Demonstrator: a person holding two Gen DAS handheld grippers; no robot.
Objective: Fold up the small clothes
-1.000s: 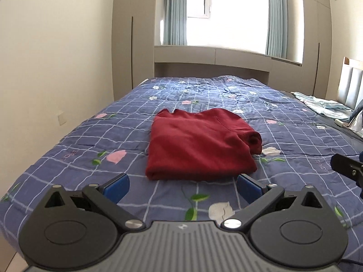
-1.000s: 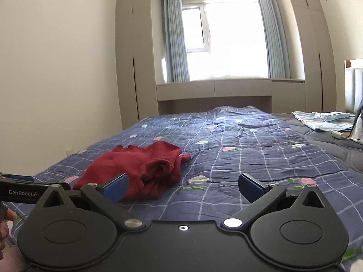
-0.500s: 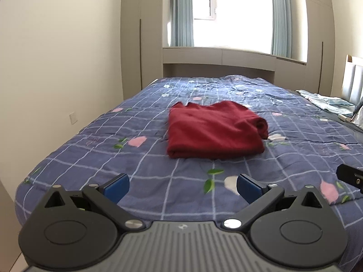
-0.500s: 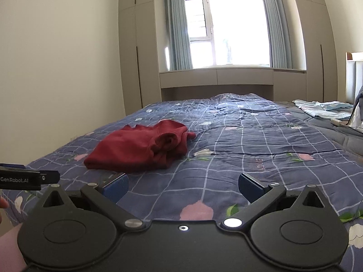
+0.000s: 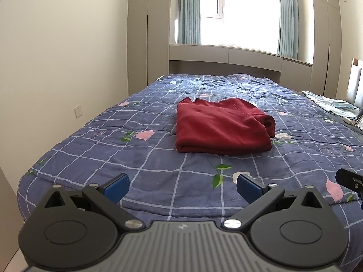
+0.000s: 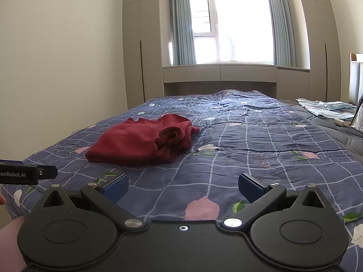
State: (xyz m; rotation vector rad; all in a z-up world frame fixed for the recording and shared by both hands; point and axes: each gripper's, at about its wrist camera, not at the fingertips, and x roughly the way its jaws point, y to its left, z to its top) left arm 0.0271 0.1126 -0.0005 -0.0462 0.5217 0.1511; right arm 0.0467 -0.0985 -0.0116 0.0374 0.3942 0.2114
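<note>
Fingers spread wide on your left gripper [image 5: 182,184] and your right gripper [image 6: 183,185], both empty (touching nothing), held above the quilt's [image 5: 158,158] near edge; the folded red garment [image 5: 221,130] lies well ahead on it.

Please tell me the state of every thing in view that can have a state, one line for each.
Red garment: folded, lying flat on the quilt, one side bunched.
Left gripper: open, empty.
Right gripper: open, empty.
Quilt: spread over the bed.
Curtains: drawn apart.
Light blue cloth: loosely laid by the headboard.
</note>
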